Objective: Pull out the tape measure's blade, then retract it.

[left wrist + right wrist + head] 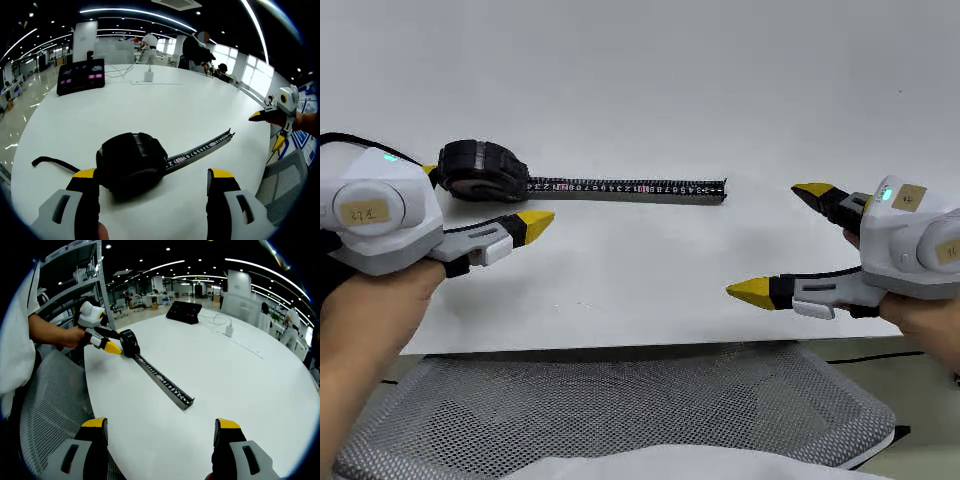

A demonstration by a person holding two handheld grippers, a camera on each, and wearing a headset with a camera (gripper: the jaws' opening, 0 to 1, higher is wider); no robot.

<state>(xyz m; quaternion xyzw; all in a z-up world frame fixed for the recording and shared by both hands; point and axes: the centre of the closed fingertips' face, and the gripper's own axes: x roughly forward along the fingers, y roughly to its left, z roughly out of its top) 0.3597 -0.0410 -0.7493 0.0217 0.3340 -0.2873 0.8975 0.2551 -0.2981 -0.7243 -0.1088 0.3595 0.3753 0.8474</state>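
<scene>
Head view: tape measure [480, 172] lies just beside left hand-held gripper [483, 196].

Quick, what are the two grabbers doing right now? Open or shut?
Left gripper: open, tape measure between its jaws, not clamped.
Right gripper: open, holding nothing.

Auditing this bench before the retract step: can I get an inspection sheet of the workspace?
Surface: white round table.
Job's things: tape measure on it; blade out, lying flat.
Clutter: dark tablet, white adapter, far side.
Tools: left tool open, jaws either side of the tape measure; right tool open, clear of the blade.
Cables: white cable by the adapter; black strap from the tape measure.
Surroundings: mesh chair; people beyond the table.
</scene>
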